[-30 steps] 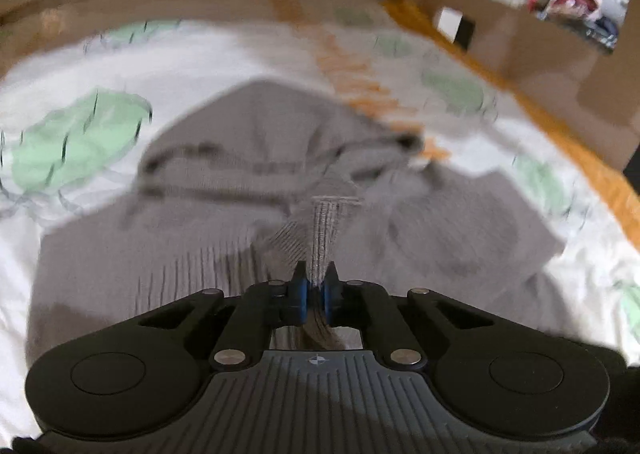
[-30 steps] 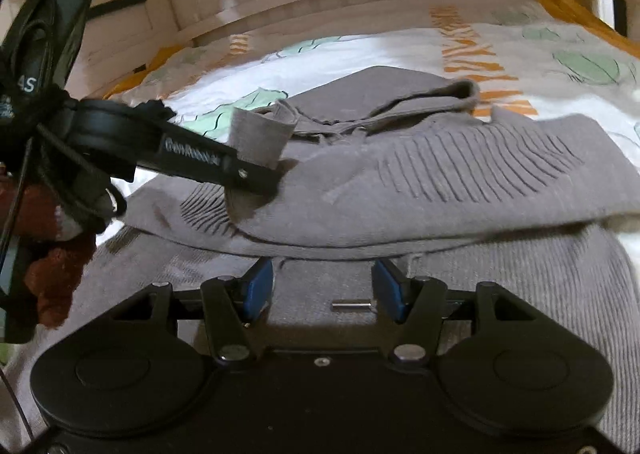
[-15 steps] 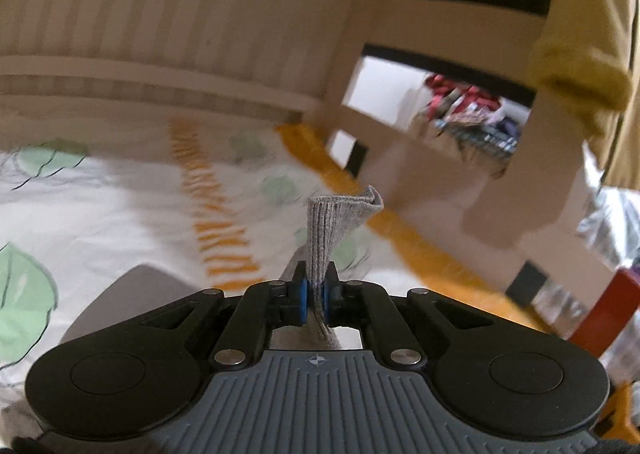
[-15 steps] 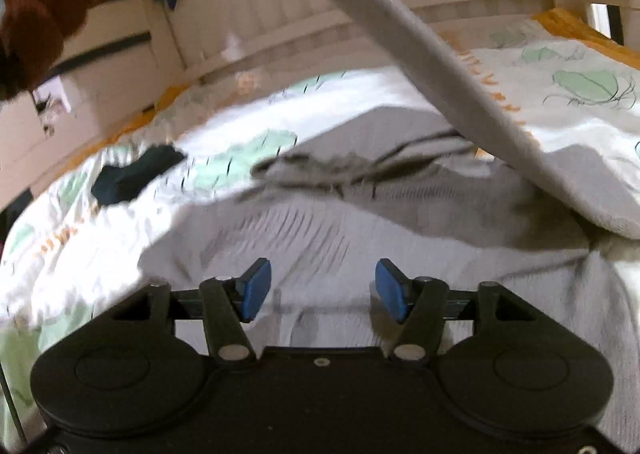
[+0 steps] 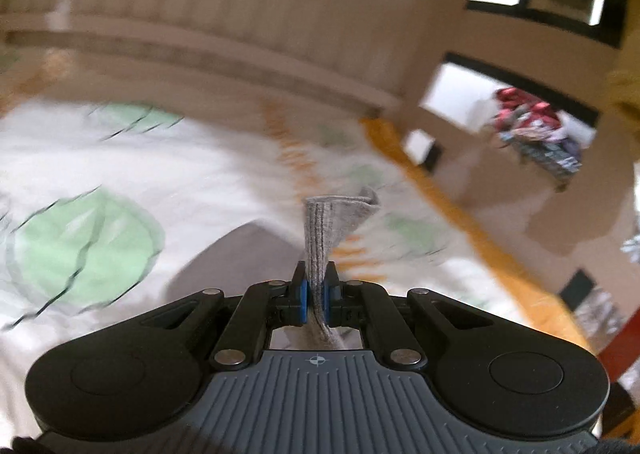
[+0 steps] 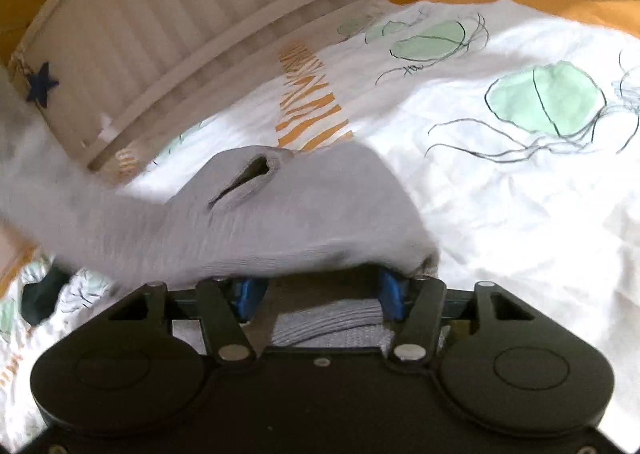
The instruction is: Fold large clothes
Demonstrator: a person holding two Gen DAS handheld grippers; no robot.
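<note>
My left gripper (image 5: 315, 296) is clamped on a ribbed cuff of the grey knit sweater (image 5: 326, 228), the blue pads (image 5: 304, 296) pressed tight against the fabric at lower centre of the left wrist view, the cuff standing up above them. A grey part of the garment lies behind it on the white bedsheet (image 5: 208, 173) printed with green jellyfish, all blurred.

In the right wrist view, my right gripper (image 6: 318, 296) has just been closing its jaws, but the blue pads (image 6: 390, 294) stand apart with ribbed grey knit between and below them; I cannot tell whether they press it. The sweater (image 6: 280, 213) drapes across mid-frame, trailing to the left edge, over the sheet (image 6: 500, 213). A slatted headboard (image 6: 160, 33) curves across the upper left.
</note>
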